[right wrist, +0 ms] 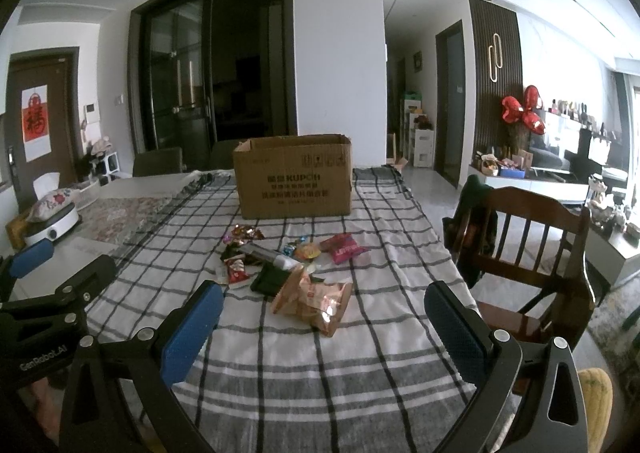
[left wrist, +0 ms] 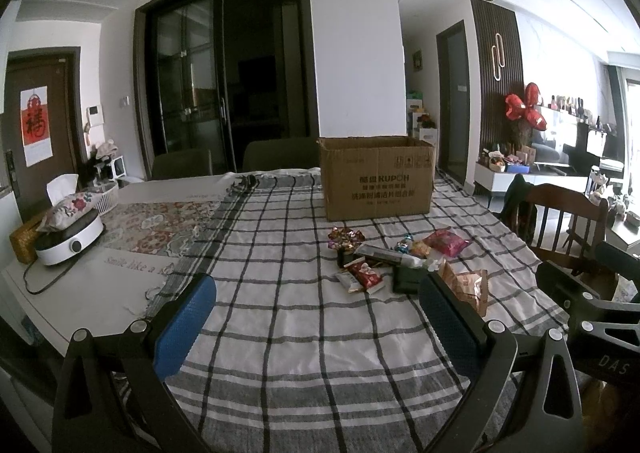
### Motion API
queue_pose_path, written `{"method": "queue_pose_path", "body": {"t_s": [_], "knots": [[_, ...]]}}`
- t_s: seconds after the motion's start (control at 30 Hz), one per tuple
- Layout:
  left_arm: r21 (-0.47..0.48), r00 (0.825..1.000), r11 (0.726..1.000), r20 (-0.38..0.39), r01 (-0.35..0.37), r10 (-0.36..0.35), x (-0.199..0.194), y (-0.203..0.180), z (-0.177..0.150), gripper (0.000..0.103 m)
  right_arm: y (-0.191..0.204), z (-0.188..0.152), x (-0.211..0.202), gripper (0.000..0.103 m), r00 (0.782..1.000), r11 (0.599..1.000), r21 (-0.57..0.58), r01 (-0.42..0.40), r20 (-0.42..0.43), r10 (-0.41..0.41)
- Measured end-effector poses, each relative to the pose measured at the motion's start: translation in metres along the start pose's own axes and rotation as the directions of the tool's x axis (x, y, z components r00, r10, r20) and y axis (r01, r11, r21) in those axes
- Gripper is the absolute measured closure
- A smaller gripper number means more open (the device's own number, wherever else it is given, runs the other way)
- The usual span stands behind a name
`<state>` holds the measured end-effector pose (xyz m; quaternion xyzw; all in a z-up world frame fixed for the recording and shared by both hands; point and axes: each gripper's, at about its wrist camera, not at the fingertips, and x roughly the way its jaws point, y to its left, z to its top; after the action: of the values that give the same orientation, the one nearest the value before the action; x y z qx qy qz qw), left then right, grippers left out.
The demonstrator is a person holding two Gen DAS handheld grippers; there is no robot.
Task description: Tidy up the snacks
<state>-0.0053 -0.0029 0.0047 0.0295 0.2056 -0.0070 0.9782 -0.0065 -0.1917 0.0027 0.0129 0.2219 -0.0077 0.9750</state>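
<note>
The blue-padded fingers (left wrist: 182, 327) of both grippers were held spread wide and empty, above the near end of the table.

The left gripper (left wrist: 320, 317) and the right gripper (right wrist: 324, 329) were kept well apart from the heap of small foil and plastic snack packets (right wrist: 288, 261), which was laid on the black-and-white checked tablecloth (right wrist: 340, 365), in front of the open brown cardboard box (right wrist: 294, 177). It was judged that a packet could be crushed or slipped out if it was pinched on its puffed middle. The crinkled copper-coloured foil bag (right wrist: 312, 303), being nearest, could be pushed against the others. The cloth could also be caught and dragged by a low finger.
</note>
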Motion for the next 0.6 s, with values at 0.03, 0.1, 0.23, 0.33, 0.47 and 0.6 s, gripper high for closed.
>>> {"method": "queue_pose_path", "body": {"t_s": [0.03,0.1,0.23,0.33,0.47,0.6], "knots": [[-0.001,1.0,1.0,0.001,0.001,-0.001,0.0001,0.0002,-0.0001,0.0,0.0004,-0.0002,-0.0001,0.001,1.0,1.0,-0.001,0.001,0.001,-0.001],[0.0,1.0,1.0,0.0,0.0,0.0,0.0003,0.0005,0.0005,0.0,0.0,0.0001,-0.0002,0.001,1.0,1.0,0.0,0.001,0.002,-0.001],[-0.001,1.0,1.0,0.002,0.001,-0.001,-0.0001,0.0004,0.0001,0.0,0.0003,0.0002,-0.0006,0.001,1.0,1.0,-0.001,0.0,0.003,0.0],[-0.001,1.0,1.0,0.002,0.001,-0.001,-0.0001,0.0003,0.0001,0.0,0.0002,0.0004,-0.0009,0.001,1.0,1.0,-0.001,0.0,0.005,0.0],[0.0,1.0,1.0,0.003,0.001,-0.001,-0.0004,0.0001,-0.0001,0.0,-0.0001,0.0004,-0.0007,0.001,1.0,1.0,-0.002,0.001,0.006,-0.001],[0.0,1.0,1.0,0.005,0.0,0.0,-0.0007,0.0001,-0.0003,0.0,0.0,-0.0004,-0.0007,0.001,1.0,1.0,-0.001,0.0,0.006,0.0]]}}
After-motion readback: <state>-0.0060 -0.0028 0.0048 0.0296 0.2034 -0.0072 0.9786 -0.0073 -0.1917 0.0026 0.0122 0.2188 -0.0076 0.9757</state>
